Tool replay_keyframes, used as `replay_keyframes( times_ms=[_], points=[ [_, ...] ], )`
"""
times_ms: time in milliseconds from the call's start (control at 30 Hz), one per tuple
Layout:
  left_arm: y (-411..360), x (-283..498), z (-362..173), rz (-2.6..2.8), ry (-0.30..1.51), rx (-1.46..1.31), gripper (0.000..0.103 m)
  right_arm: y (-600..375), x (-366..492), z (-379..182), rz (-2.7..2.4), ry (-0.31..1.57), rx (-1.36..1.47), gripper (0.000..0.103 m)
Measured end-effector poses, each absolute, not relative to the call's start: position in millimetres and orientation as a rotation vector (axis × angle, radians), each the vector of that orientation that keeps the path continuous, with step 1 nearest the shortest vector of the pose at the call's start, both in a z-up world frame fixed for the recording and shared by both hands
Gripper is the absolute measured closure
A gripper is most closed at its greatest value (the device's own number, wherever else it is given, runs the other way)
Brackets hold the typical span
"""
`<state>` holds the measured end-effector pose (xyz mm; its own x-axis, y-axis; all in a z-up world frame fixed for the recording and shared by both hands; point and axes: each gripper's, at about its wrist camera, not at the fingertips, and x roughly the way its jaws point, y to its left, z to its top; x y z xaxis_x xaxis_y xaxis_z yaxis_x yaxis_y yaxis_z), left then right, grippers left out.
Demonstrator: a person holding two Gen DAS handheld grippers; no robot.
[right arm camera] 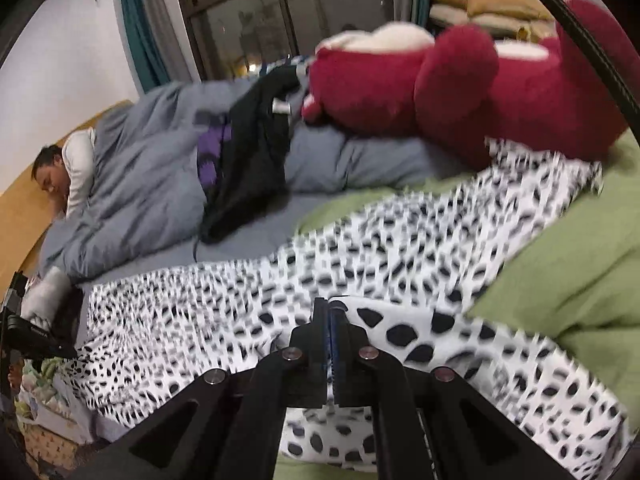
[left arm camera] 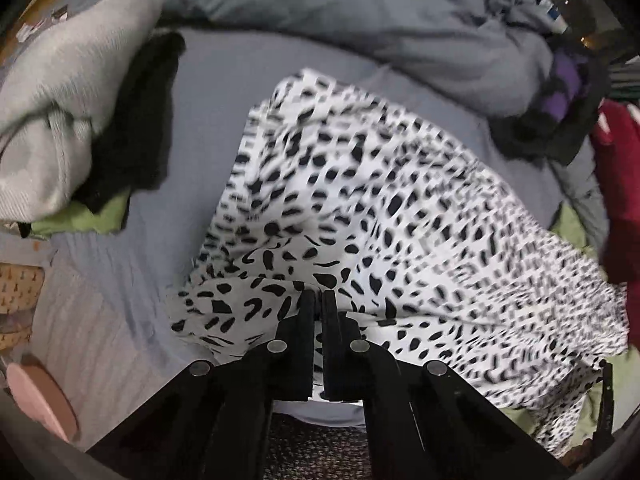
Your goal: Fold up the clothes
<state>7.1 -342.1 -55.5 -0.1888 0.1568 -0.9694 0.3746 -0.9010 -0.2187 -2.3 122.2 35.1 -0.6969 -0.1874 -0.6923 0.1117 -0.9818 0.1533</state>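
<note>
The spotted cloth point(left arm camera: 360, 208) lies spread on the bed point(left arm camera: 208, 92), over a blue sheet and partly over a green blanket point(right arm camera: 580, 264). The left gripper point(left arm camera: 319, 300) is clamped on one edge of the cloth; the right gripper point(right arm camera: 329, 308) pinches another edge, jaws closed on the fabric. A grey duvet point(right arm camera: 152, 168) covers a person point(right arm camera: 76, 168) behind; a red plush point(right arm camera: 460, 80) sits beside.
</note>
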Motion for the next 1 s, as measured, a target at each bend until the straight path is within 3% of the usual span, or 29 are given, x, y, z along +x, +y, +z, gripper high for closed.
replay_keyframes(
  times_ms=[333,667,1000],
  points=[
    [-355.5,-27.2,-30.5,-2.258,0.818,1.815,0.101,120.6,-37.6,60.6,-2.785,-0.191,1.141,0.101],
    [-357.8,-38.7,-53.4,-2.174,0.811,1.883,0.101,102.7,-57.6,55.9,-2.781,-0.117,1.156,0.101],
    [-356.3,-42.0,-17.6,-2.268,0.879,1.793,0.101,107.9,-56.7,75.2,-2.794,-0.157,1.100,0.101]
  ],
)
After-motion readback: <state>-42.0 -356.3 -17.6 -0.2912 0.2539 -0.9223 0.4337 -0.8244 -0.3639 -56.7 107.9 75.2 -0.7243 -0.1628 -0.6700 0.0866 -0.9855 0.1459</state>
